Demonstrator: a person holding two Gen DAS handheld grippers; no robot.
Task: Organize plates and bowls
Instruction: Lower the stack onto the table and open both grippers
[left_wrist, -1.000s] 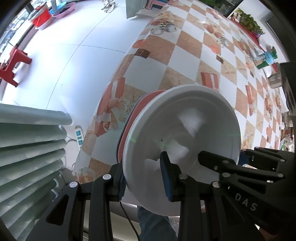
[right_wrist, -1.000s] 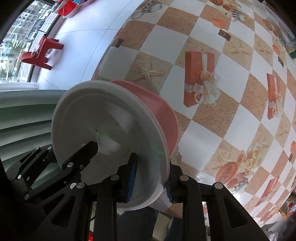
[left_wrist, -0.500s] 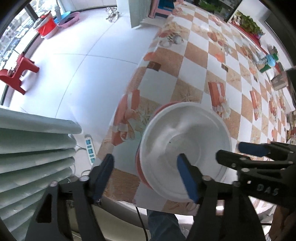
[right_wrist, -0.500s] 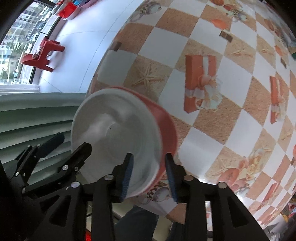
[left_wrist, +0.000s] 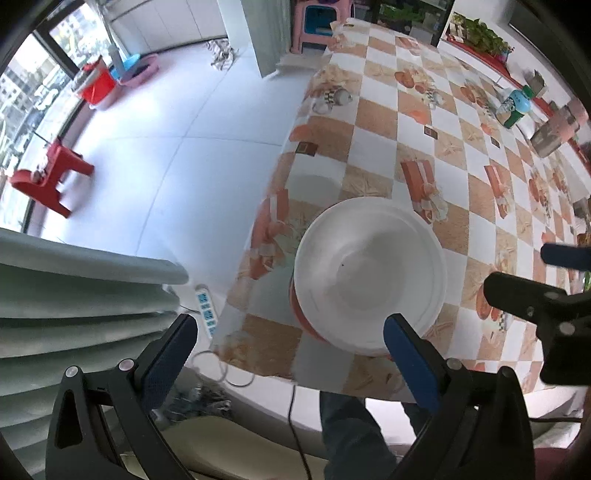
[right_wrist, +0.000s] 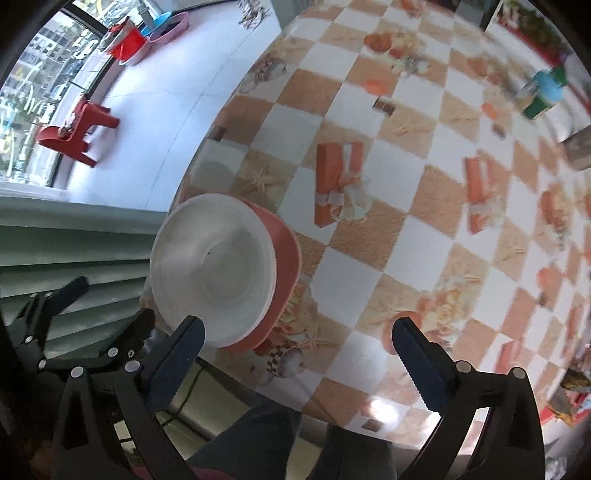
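A white bowl (left_wrist: 369, 273) sits nested on a red bowl (left_wrist: 297, 310) near the table's front corner. In the right wrist view the white bowl (right_wrist: 214, 269) covers most of the red bowl (right_wrist: 286, 258). My left gripper (left_wrist: 289, 325) hangs above the stack, its jaws opening wide, pads clear of the rim and nothing gripped. My right gripper (right_wrist: 298, 328) is also above and to the right of the stack, its jaws opening, with only tablecloth seen between them. Each gripper appears at the edge of the other's view: right gripper (left_wrist: 546, 280), left gripper (right_wrist: 74, 295).
The checkered tablecloth (left_wrist: 406, 122) ends in an edge just below the stack. A pale green curtain (left_wrist: 74, 295), a power strip (left_wrist: 207, 306) and a red stool (left_wrist: 48, 177) lie to the left. A green-blue bottle (left_wrist: 513, 107) stands far right. A person's legs (left_wrist: 347, 424) are below.
Both grippers were shut on the white bowl's rim; they have opened wide, let it go and risen. The bowl now rests on the red one and looks smaller.
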